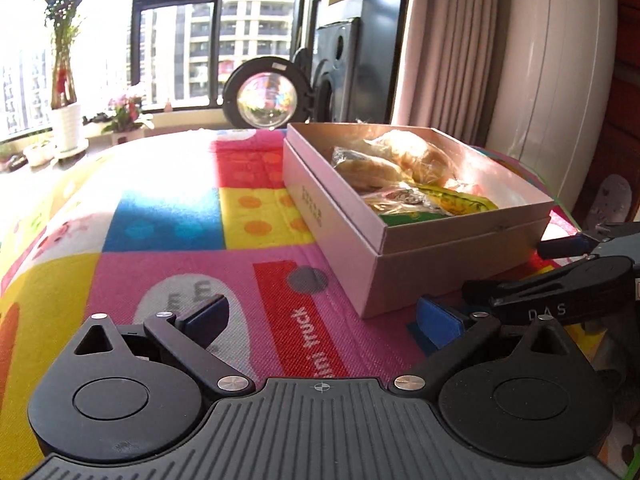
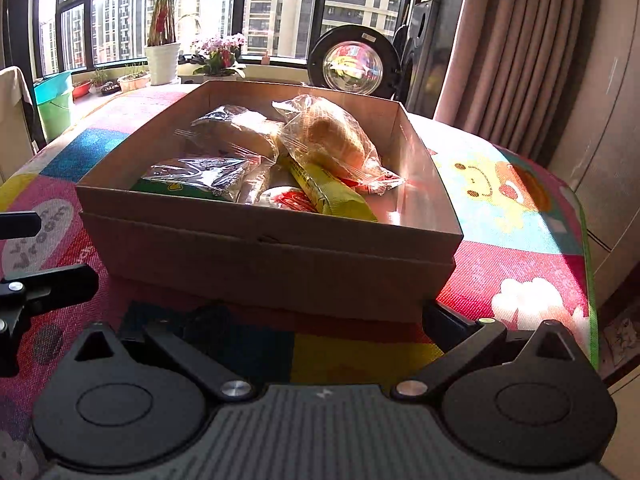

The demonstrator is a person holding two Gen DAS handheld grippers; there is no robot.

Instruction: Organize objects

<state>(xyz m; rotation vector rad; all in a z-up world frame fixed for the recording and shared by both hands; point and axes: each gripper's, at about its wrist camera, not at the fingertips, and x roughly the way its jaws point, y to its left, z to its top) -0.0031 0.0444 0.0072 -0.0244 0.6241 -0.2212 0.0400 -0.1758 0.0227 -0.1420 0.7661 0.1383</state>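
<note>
An open cardboard box [image 1: 344,248] sits on a colourful play mat. It holds plastic-wrapped bread rolls [image 1: 420,156], a yellow-green snack packet [image 1: 460,200] and other wrapped snacks. My left gripper [image 1: 322,316] is open and empty, low over the mat beside the box's near-left corner. In the right wrist view the box [image 2: 260,264] fills the middle, with the rolls [image 2: 336,140], the yellow-green packet [image 2: 328,192] and a silvery packet [image 2: 200,172] inside. My right gripper [image 2: 292,324] is open and empty, its fingers spread just short of the box's near wall.
The play mat [image 1: 160,216] covers a raised surface and ends at the right [image 2: 584,240]. Behind it are a round washer door [image 2: 352,60], potted plants [image 2: 162,56] on the window sill, a green bucket [image 2: 54,100] and a curtain [image 2: 500,48].
</note>
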